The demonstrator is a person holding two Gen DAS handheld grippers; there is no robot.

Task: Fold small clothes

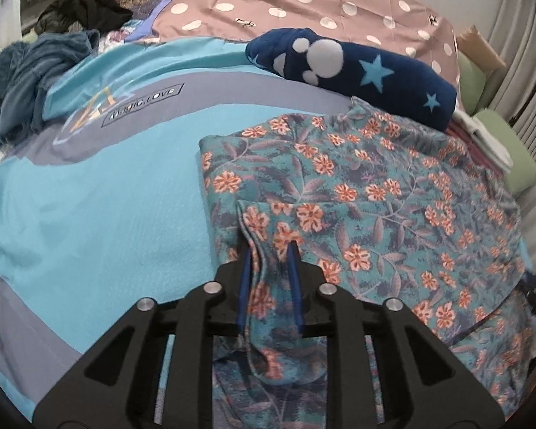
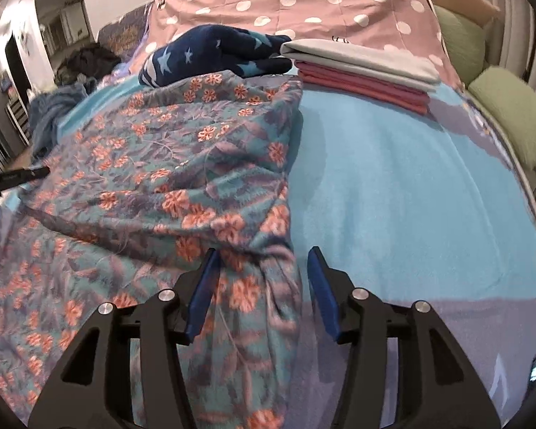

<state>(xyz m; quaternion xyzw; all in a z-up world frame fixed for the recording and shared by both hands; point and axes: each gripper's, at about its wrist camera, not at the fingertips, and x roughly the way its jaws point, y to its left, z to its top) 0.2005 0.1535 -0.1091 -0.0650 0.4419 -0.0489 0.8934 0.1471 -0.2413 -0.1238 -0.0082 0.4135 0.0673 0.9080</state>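
A floral garment of teal cloth printed with orange flowers and mauve leaves [image 1: 357, 193] is spread on the bed's light-blue and grey cover [image 1: 100, 193], towards its near side. Behind it lie a rolled navy fleece with white paw prints and pale stars [image 1: 357, 68] and, to the far right, a stack of folded white and pink cloths [image 2: 364, 71].

The left tongs [image 1: 269, 246] are seen only slightly parted, with a folded-over flap of the garment lying between the blue pads; whether the pads press on it cannot be told. The right tongs [image 2: 264, 254] are spread, with the bunched right edge of the garment between the jaws; the right pad stands clear of the cloth.

The step in hand is judged to be the setting down of a fold. It would be done well if the flap is laid flat before both tongs are drawn back, so that the edges are kept lined up and no cloth is dragged along. The gathered ridge near the right tongs should be smoothed out before the next fold is made.

The garment looks soft and thin, creased along the right side, with the left edge lying straight and flat on the cover.
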